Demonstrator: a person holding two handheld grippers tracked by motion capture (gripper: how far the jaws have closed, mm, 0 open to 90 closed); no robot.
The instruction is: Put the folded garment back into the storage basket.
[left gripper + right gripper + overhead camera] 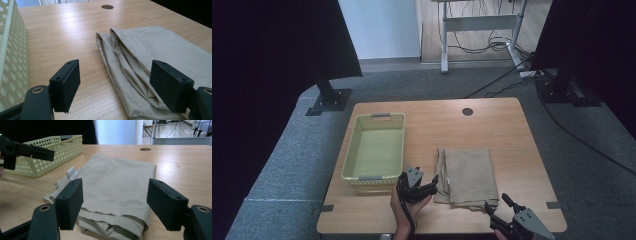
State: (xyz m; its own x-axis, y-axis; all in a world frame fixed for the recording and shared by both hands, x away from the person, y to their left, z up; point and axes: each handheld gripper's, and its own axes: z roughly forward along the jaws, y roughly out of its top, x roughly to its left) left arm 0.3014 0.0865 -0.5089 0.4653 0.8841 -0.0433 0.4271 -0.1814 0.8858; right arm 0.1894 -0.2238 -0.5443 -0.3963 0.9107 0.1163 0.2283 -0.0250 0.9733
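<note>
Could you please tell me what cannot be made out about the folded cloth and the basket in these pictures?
- Folded cloth: which garment, folds hide it in every view.
- Its white label: print too small, right gripper view.
- Yellow basket: near inside wall hidden, high view.
- Right gripper: hand cut by bottom edge.

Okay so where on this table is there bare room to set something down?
The widest bare wood lies beyond the folded beige cloth, up to the round hole. A bare strip runs between the cloth and the table's right edge, a narrower one between the yellow basket and cloth. The near edge is crowded: left gripper and right gripper flank the cloth's corners.
</note>
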